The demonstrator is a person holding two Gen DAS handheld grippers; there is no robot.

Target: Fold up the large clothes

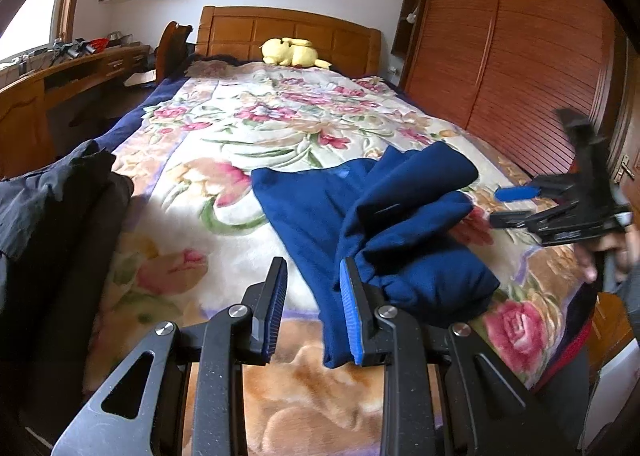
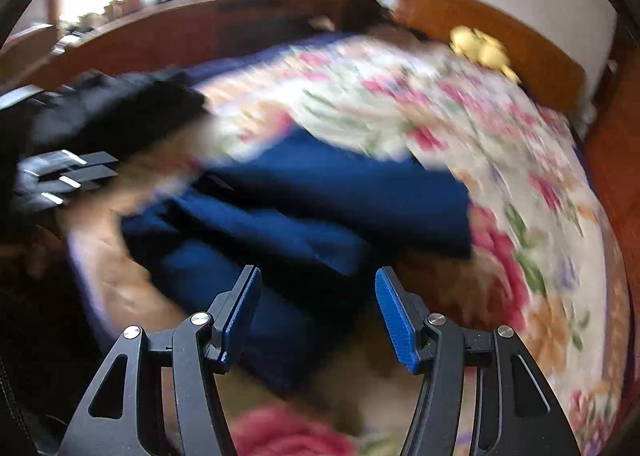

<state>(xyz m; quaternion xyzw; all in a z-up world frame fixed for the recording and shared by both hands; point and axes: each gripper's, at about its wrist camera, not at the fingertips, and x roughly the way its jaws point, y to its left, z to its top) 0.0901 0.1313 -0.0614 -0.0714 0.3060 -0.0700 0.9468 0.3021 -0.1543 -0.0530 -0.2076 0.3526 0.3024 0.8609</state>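
Navy garment (image 1: 384, 224) lying bunched and partly folded on the floral blanket (image 1: 224, 144), around 4 o'clock from the bed's middle, near the foot edge. Left gripper (image 1: 314, 308) low over the blanket at 6 o'clock, jaws part-spread, nothing pinched, right pad just beside the garment's near fold; touching or not, cannot tell. Right gripper (image 1: 500, 206) at 3 o'clock, just off the garment's edge, jaws spread and empty, with a hand (image 1: 600, 256) behind it. Dark clothes (image 1: 56, 200) heaped at 9 o'clock. Yellow plush toy (image 1: 292, 52) at 12 o'clock by the headboard (image 1: 240, 28). Right wrist view blurred.
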